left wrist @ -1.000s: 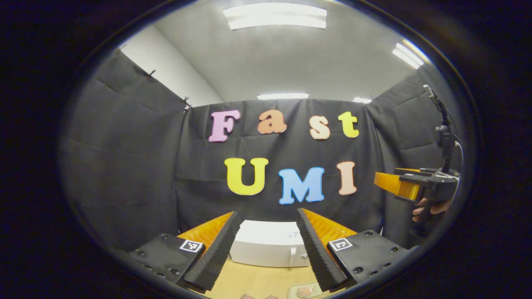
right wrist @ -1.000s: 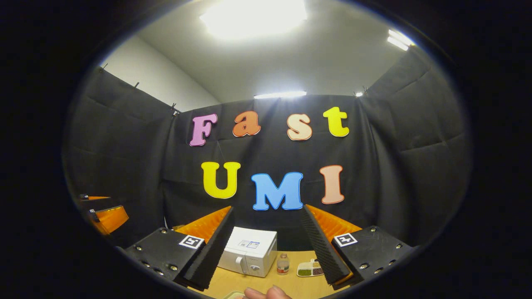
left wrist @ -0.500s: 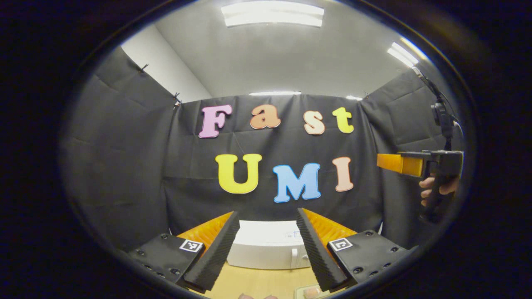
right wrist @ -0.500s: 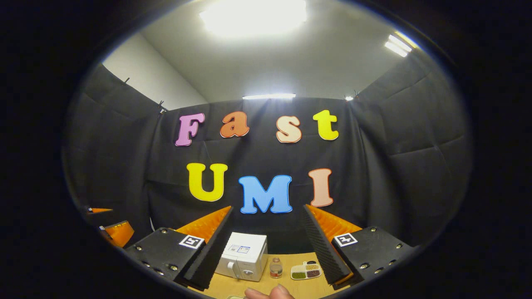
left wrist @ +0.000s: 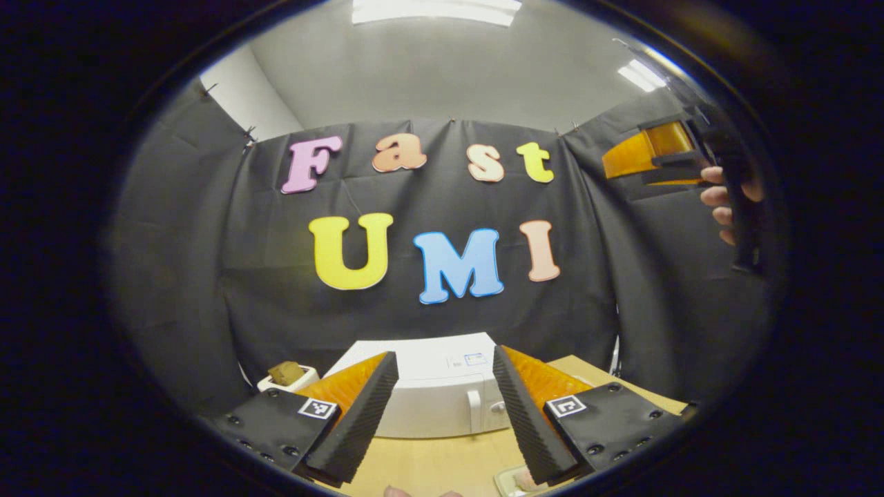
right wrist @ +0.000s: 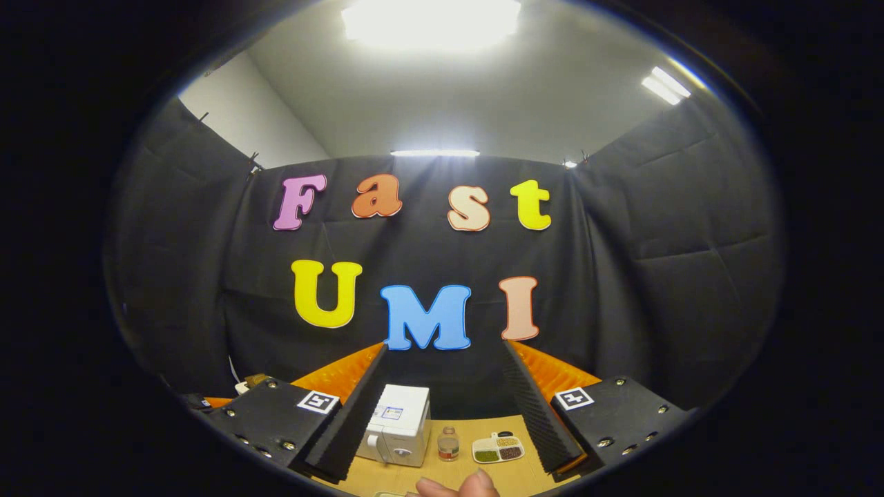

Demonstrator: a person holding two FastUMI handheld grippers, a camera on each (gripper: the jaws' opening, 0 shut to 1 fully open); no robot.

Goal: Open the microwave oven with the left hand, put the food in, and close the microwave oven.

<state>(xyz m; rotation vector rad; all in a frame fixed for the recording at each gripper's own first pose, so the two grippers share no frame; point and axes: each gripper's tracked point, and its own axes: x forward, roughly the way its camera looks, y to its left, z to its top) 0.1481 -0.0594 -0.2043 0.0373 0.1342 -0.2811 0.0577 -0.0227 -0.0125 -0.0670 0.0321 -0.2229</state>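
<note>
Left gripper view: left gripper (left wrist: 442, 407) jaws spread, nothing between them, aimed at white microwave (left wrist: 435, 407) on wooden table (left wrist: 442, 462), door closed. Right gripper (left wrist: 646, 157) held high at right by a hand (left wrist: 725, 203); can't tell its jaws here.

Right gripper view: right gripper (right wrist: 442, 414) jaws spread, empty. Microwave (right wrist: 395, 435) well ahead, small bottle (right wrist: 448, 444) and divided dish (right wrist: 498, 448) beside it.

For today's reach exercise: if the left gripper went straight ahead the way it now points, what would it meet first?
Probably the microwave: it sits between the open fingers of the left gripper, door shut. Depth is unclear, so it might pass just over the top to the black cloth wall.
</note>
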